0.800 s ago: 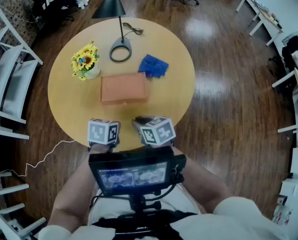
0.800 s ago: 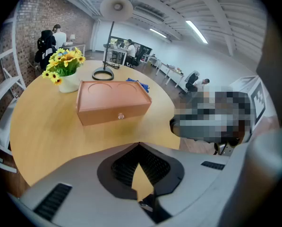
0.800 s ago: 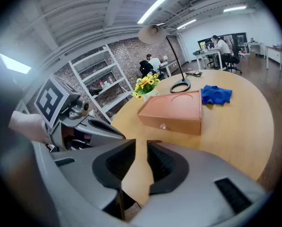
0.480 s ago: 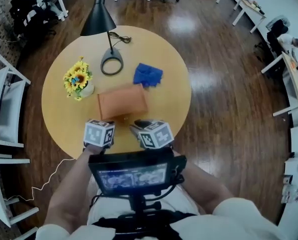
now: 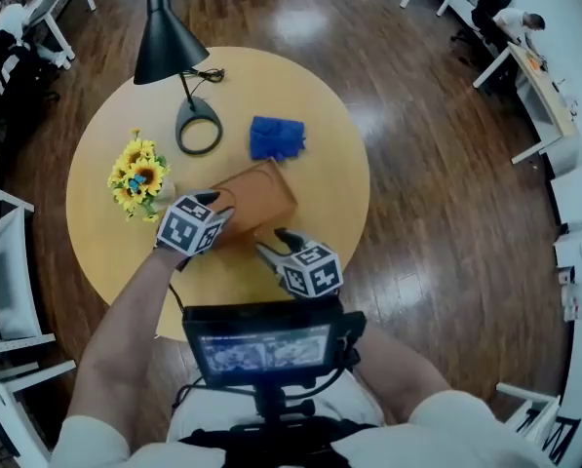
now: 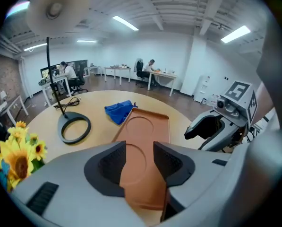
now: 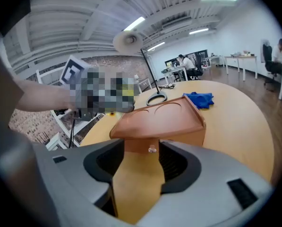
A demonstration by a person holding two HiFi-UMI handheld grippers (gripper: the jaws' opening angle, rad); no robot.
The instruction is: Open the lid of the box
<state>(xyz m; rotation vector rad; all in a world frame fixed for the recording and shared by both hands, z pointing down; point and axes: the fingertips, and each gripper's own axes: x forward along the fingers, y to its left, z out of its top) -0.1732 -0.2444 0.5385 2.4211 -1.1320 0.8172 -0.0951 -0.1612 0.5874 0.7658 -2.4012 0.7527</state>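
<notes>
An orange-brown box lies shut near the middle of the round wooden table. Its lid has two round recesses, and a small clear knob sits on its front face. My left gripper hovers over the box's left end with its jaws open, the lid showing between the fingers. My right gripper is just in front of the box, open, with the knob a little beyond its fingertips. Nothing is held.
A black desk lamp with a ring base stands at the back left. A pot of sunflowers sits left of the box, a blue cloth behind it. White chairs flank the table's left side.
Both grippers have moved forward from the table's near edge to the box. The left one now reaches over the box's left end; the right one has closed in on the front face.
</notes>
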